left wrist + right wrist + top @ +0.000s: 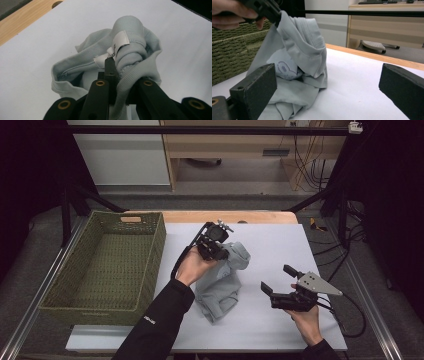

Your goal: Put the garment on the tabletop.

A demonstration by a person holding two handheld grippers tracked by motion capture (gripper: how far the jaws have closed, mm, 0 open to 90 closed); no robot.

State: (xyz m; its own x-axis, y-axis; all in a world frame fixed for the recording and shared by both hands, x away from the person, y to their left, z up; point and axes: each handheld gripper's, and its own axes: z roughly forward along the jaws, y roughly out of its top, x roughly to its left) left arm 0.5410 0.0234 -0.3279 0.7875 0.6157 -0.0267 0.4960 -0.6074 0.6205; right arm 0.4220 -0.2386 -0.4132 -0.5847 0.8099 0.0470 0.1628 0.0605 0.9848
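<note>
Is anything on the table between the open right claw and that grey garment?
Nothing visible. Bare white table lies between the right claw and the grey garment, which the left claw holds up by one end.

The high view is lit evenly from above on the white tabletop (280, 270), which reads bright without glare, while both side margins fall to near black. A soft shadow lies under the grey garment (222, 285). All three pictures are grainy and slightly soft. In the left gripper view the near jaws are blurred and the garment's white label (120, 41) is sharp. In the right gripper view the jaws are dark, the background mildly soft.
</note>
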